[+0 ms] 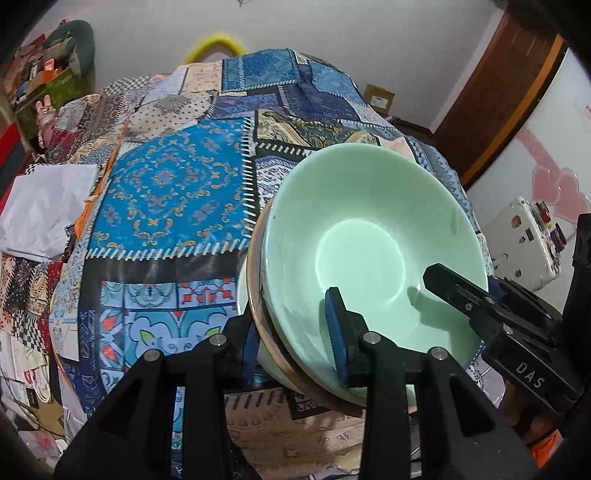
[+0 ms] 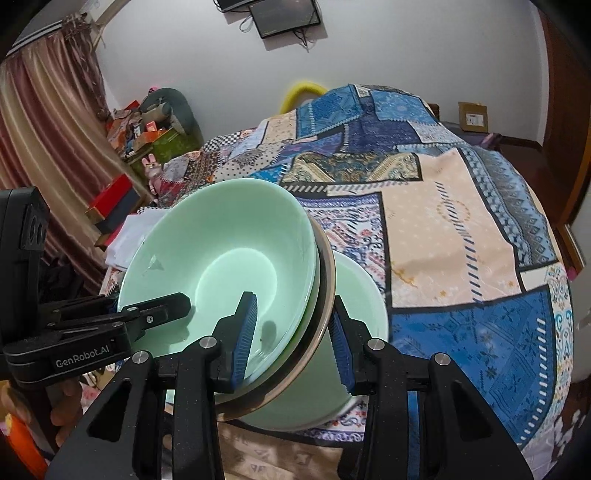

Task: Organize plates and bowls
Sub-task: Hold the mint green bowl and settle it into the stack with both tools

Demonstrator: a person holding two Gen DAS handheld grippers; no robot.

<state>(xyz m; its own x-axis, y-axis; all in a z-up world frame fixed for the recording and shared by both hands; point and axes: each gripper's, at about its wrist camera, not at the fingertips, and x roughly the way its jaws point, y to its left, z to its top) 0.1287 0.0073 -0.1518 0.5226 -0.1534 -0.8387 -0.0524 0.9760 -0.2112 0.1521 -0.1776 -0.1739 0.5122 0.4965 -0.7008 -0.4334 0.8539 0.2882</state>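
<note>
Patchwork cloth (image 1: 166,184), wall screen (image 2: 284,16)

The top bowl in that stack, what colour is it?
Pale mint green top bowl, clearest in the left wrist view.

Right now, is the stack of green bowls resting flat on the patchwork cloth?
No: the green bowls are tilted and held off the patchwork cloth, with the right gripper and left gripper each clamped over the rim.

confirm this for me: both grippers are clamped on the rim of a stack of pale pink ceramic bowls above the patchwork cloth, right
Not quite: the stack of ceramic bowls is pale green, not pink, as both wrist views show. The left gripper and right gripper do clamp its rim above the patchwork cloth.
</note>
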